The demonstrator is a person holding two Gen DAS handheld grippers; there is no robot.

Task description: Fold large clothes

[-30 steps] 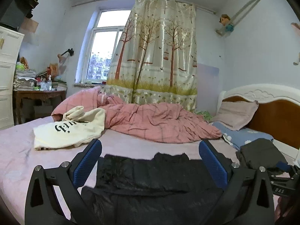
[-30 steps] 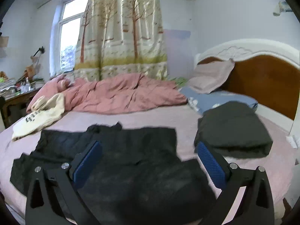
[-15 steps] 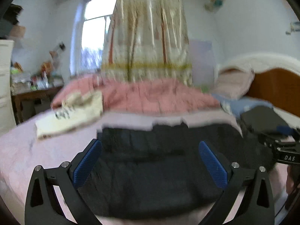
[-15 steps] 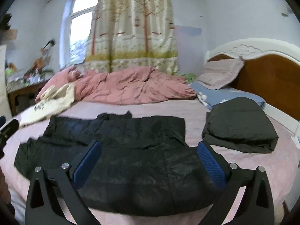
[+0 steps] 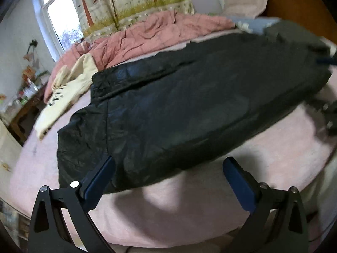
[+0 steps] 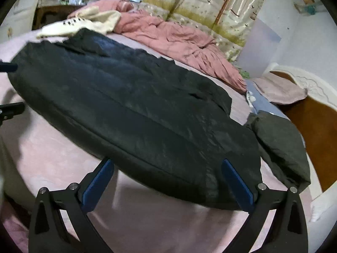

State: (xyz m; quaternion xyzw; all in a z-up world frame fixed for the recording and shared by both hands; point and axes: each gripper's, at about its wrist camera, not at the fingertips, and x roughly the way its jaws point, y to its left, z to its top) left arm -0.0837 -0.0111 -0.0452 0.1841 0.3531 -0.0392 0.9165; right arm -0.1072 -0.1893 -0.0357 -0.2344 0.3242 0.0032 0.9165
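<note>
A large black padded jacket (image 5: pixel 189 105) lies spread flat across the pink bed sheet (image 5: pixel 189 215). My left gripper (image 5: pixel 169 174) is open, low over the sheet at the jacket's near left hem corner, its left pad against the hem. In the right wrist view the same jacket (image 6: pixel 134 113) fills the middle, and my right gripper (image 6: pixel 167 178) is open at its near right hem corner. Nothing is held between either pair of fingers. Each gripper shows blurred at the edge of the other's view.
A folded dark garment (image 6: pixel 280 143) lies right of the jacket near the headboard (image 6: pixel 311 126). A cream sweatshirt (image 5: pixel 69 88) and a crumpled pink quilt (image 5: pixel 160 33) sit behind. A cluttered desk (image 5: pixel 23 103) stands at the left, and pillows (image 6: pixel 280 88) lie by the headboard.
Both grippers have tilted and dropped toward the jacket's near hem, the left toward its left corner and the right toward its right corner. Both stay open. The jacket has not moved.
</note>
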